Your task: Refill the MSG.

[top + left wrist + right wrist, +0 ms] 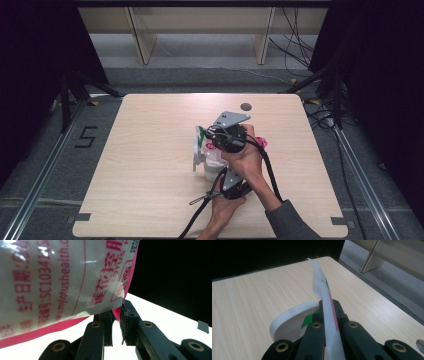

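Plastic pouch (57, 282) held above table (150, 165) centre, corner pinched in left gripper (116, 315), edge clamped flat in right gripper (329, 315); could tear unevenly or slip from thin corner grip if pulled apart too sharply

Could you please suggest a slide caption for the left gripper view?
Left gripper shut on the pink-edged corner of a white plastic pouch printed with red lettering, above the table.

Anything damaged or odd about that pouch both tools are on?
Yes. The pouch has a ragged, torn-looking pink edge right where the left tool pinches its corner. The right tool clamps another edge, with a white flap curling sideways. Nothing looks spilled.
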### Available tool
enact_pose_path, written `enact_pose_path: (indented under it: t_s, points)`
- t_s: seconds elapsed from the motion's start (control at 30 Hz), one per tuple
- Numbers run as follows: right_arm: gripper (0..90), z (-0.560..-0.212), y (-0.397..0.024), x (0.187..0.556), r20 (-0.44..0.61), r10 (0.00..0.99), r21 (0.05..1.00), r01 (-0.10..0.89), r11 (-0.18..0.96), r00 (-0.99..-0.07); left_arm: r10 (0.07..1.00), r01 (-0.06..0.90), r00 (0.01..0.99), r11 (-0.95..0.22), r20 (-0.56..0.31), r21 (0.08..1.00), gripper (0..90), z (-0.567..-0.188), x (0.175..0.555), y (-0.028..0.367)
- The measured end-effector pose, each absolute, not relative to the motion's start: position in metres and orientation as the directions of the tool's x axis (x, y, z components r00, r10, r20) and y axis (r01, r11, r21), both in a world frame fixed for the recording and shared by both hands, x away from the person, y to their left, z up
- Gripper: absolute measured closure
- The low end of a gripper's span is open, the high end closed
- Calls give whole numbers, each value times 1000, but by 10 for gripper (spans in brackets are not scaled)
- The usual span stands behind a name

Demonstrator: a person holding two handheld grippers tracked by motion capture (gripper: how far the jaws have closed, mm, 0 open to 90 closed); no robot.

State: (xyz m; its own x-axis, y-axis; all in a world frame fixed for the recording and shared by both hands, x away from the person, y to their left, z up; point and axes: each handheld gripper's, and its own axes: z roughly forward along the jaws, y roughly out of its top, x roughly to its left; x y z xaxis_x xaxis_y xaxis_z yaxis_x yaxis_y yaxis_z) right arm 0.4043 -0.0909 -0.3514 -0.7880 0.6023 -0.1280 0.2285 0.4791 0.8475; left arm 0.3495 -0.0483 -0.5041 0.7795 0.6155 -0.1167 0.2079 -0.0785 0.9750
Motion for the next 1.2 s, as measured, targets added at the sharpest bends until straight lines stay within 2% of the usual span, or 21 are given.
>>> enact_pose_path:
  t_s: [0.17,0.4,0.53,0.63,0.8,0.9,1.07,1.17,1.2]
  points:
    - [900,-350,-92,405,-145,588,851,203,484,-796,615,204,781,-82,-112,975,803,-504,350,-48]
    - [900,-353,-90,404,-140,596,841,222,493,-791,621,207,775,-80,-114,975,803,-504,349,-49]
    - [900,-351,-90,403,-147,586,849,202,487,-797,621,205,775,-77,-114,976,804,-504,349,-49]
    - [900,-350,-91,403,-123,594,847,228,480,-795,622,205,775,-76,-114,976,803,-503,348,-49]
    - [900,-349,-91,404,-167,582,850,183,494,-796,623,205,773,-73,-116,976,803,-502,348,-48]
    - [900,-348,-90,401,-117,596,850,231,474,-794,622,203,774,-71,-116,977,803,-502,349,-49]
    - [900,-353,-88,403,-145,589,841,215,496,-795,622,210,773,-67,-124,975,803,-504,349,-50]
    - [900,-351,-89,403,-127,598,845,230,483,-792,621,207,775,-72,-119,976,803,-503,349,-49]
    - [900,-351,-90,405,-148,587,851,200,486,-796,620,206,776,-73,-118,976,803,-503,349,-49]
